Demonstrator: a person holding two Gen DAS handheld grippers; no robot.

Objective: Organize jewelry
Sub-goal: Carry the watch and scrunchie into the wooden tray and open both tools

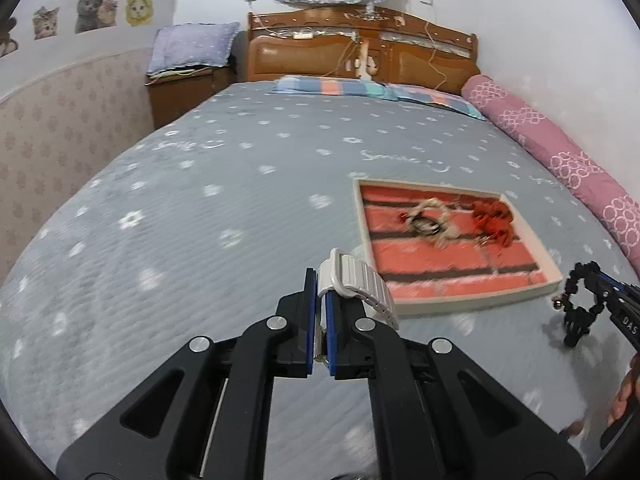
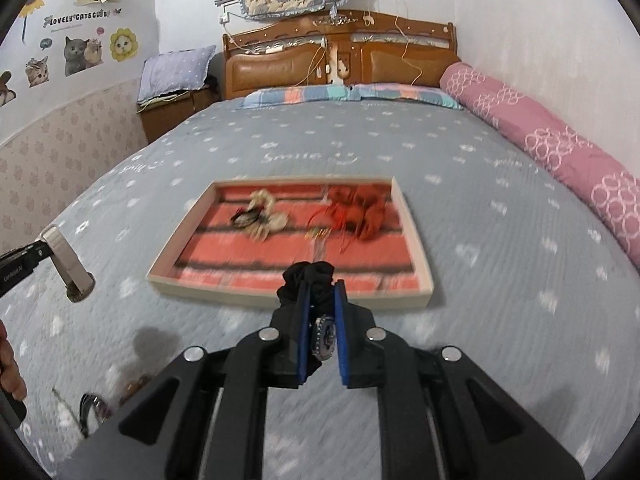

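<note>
While both grippers are hanging over the near part of the bed (image 2: 280,132), the task is looking roughly half done. The left gripper (image 1: 319,292) is pinching a silver metal watch band (image 1: 356,280), jaws nearly closed on it, with the band sticking up and draping off to the right of the fingers; the same band is showing at the left edge of the right wrist view (image 2: 66,262). The right gripper (image 2: 323,300) is clamping a black scrunchie (image 2: 310,276), jaws narrow on the bunched fabric, and a small round sparkly piece (image 2: 324,340) is sitting between the pads lower down, probably part of it, hard to tell. Ahead of both, the tray (image 2: 288,300) with its red striped lining is lying flat on the bedspread, toward the right side of the bed. Already lying in it: a beige and black cluster (image 2: 260,216) near the far left corner, likely a bracelet or hair tie, and a red tangle (image 2: 360,212) near the far right corner, with thin dangly bits trailing toward the middle; blur is hiding detail. The near half of the tray is sitting bare. Still left, as a judgement: getting the band and scrunchie over the near rim and letting go, then collecting at least one dark loose piece (image 2: 90,412) lying on the bedspread near the near left edge.
</note>
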